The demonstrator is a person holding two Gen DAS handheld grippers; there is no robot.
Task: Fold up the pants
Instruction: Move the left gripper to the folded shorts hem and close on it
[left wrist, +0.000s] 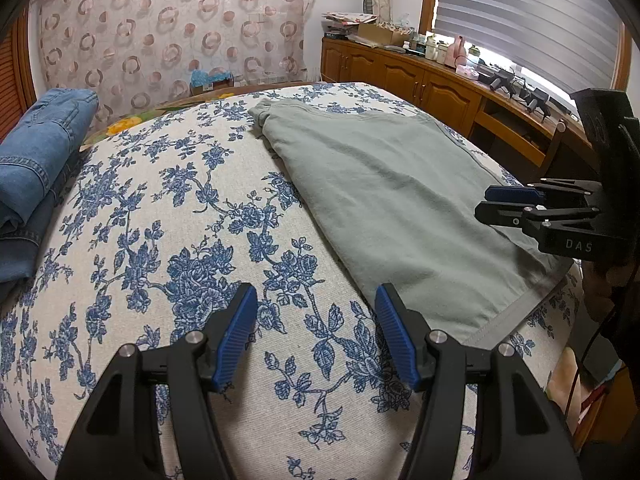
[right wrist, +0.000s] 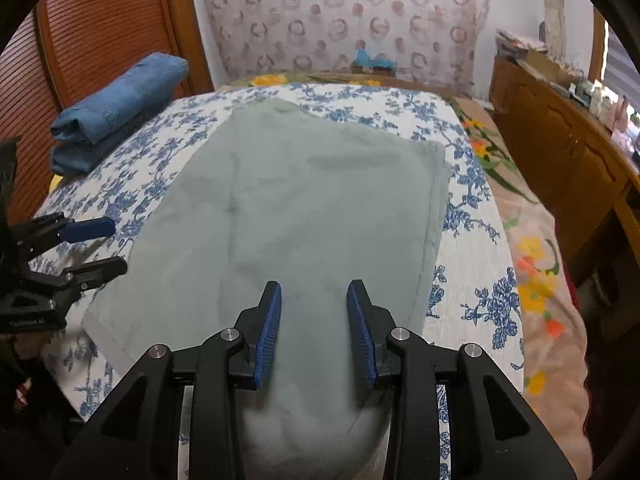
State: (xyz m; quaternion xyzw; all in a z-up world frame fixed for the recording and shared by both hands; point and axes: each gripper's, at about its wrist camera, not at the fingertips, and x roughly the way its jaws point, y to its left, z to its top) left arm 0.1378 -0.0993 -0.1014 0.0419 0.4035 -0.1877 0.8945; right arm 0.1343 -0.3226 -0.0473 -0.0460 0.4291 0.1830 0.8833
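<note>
Grey-green pants (right wrist: 304, 208) lie flat on the bed (left wrist: 192, 216), spread over a bedspread printed with blue flowers on a pale ground. The garment is already folded into a broad panel, with its hem band at the near edge and its far end toward the patterned curtain (left wrist: 168, 28).

Left tongs (left wrist: 316, 336): open, nothing between the blue pads (left wrist: 236, 336). They hover over bare bedspread just beside the pants' left edge, not touching the cloth.

Right tongs (right wrist: 314, 332): partly open, with a clear gap between the pads. They sit above the near part of the pants, and the cloth shows beneath and between the pads; no fold of it is pinched. In the left wrist view the same tongs appear at the right side, over the pants' near right corner.

Folded blue jeans (left wrist: 36, 160) are stacked at the far left of the bed, well apart from the pants. A wooden cabinet (left wrist: 404, 76) runs along the wall under the window blind.
</note>
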